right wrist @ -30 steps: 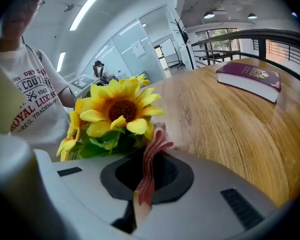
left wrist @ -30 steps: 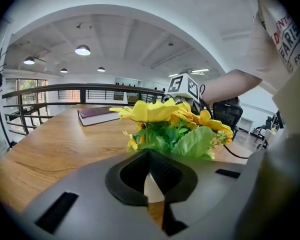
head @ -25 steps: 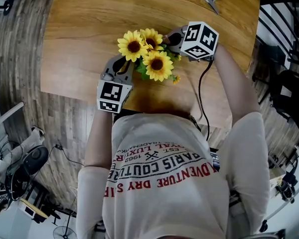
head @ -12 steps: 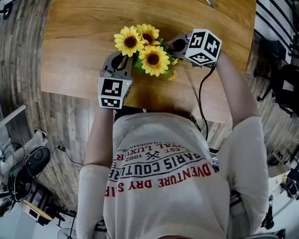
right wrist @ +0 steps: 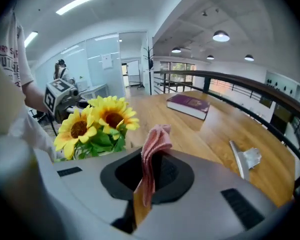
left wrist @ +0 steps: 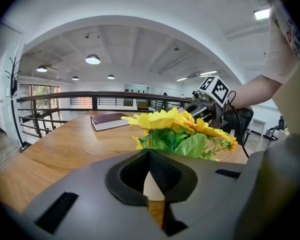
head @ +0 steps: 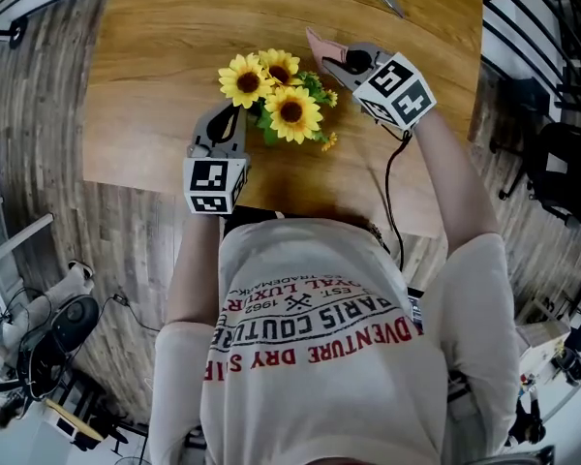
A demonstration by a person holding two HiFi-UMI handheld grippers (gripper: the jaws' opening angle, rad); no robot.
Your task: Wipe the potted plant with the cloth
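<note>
Grip check, both hands. Your right gripper is clenched on the pink cloth; in the right gripper view a bunched fold of it stands up out of the pinched jaws. Your left gripper is clamped tight, and in the left gripper view a pale wedge of the pot sits in the slot between the jaws.

The potted sunflowers stand on the wooden table between your two grippers. The blooms rise directly beyond the tips of the left one. From the right gripper they lie to the left of the jaws, near the cloth but apart from it; no fold touches a petal or leaf.

Also on the table, well apart from the plant: a maroon book and a metal clip.
</note>
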